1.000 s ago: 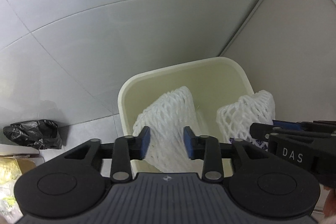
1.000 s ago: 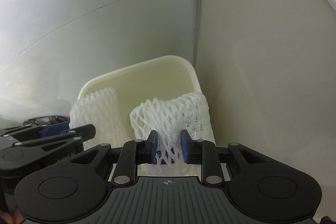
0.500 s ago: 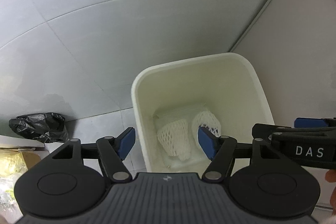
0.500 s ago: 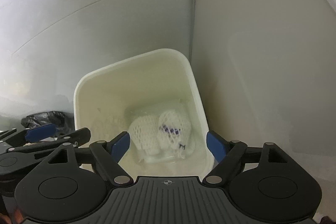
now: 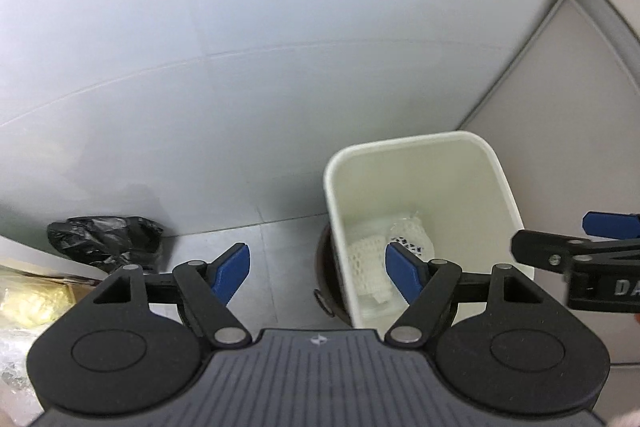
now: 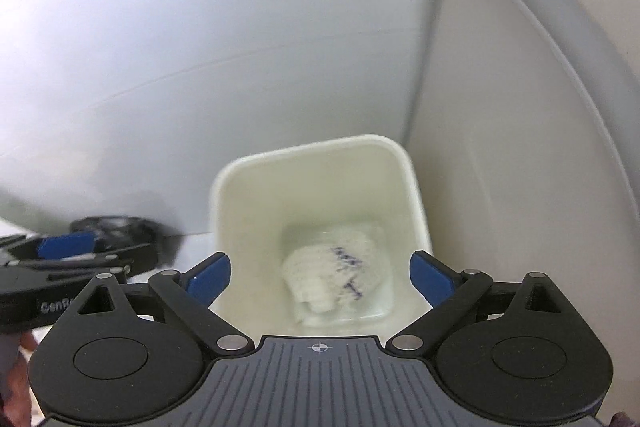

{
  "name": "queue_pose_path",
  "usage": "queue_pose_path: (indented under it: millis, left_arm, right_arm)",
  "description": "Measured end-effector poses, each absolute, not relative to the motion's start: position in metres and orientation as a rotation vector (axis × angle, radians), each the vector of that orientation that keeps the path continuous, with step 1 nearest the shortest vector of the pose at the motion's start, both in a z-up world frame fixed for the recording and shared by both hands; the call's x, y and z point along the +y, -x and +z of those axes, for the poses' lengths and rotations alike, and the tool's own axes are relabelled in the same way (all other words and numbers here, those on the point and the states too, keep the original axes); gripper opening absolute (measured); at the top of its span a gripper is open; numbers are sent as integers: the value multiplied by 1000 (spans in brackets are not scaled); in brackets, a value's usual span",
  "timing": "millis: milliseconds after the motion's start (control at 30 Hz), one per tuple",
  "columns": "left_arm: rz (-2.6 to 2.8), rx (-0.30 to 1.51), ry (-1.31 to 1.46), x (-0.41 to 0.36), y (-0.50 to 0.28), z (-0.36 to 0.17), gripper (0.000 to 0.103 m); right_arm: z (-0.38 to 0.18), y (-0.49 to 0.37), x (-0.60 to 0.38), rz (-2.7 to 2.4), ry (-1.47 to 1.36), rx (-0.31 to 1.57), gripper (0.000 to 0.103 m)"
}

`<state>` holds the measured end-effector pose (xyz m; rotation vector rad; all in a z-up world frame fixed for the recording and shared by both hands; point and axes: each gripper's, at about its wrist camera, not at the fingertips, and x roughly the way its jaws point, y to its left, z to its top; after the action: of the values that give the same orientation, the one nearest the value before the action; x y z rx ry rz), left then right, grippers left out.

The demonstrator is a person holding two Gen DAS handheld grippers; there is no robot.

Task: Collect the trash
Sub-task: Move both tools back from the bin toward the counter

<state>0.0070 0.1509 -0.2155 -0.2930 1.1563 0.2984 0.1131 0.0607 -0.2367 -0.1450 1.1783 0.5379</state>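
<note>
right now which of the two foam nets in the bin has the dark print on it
The foam net with dark print lies at the bottom of the white bin, toward the far right in the left wrist view. The plain foam net beside it, nearer left, shows only white mesh.

Indoor utility corner, likely a washroom or household service area; the exact room type cannot be determined. Indicators: pale grey large-format wall tiles (image 5: 240, 47) with thin grout lines, a cream rectangular plastic waste bin (image 5: 496, 171) standing on the tiled floor (image 5: 280, 239) against a grey panel (image 5: 560, 107), and a crumpled black plastic bag (image 5: 104, 239) nearby.
</note>
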Motion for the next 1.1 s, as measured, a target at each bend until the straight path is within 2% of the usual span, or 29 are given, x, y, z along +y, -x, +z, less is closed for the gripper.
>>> queue_pose_path:
  millis: [233, 667, 767, 933, 1100]
  left_arm:
    - [368, 1099, 356, 171, 19, -190, 73]
    - [353, 993, 405, 168, 29, -139, 76]
    - [315, 984, 409, 164, 22, -128, 81]
    - [232, 985, 400, 151, 11, -114, 98]
    - [161, 994, 376, 128, 1, -105, 102]
  right_arm:
    - [-189, -86, 62, 628, 198, 1067, 98]
    - [-81, -47, 7, 552, 234, 841, 98]
    - [-62, -41, -12, 544, 217, 792, 98]
    - [-31, -38, -56, 494, 169, 754, 99]
    - [-11, -37, -98, 421, 132, 737, 101]
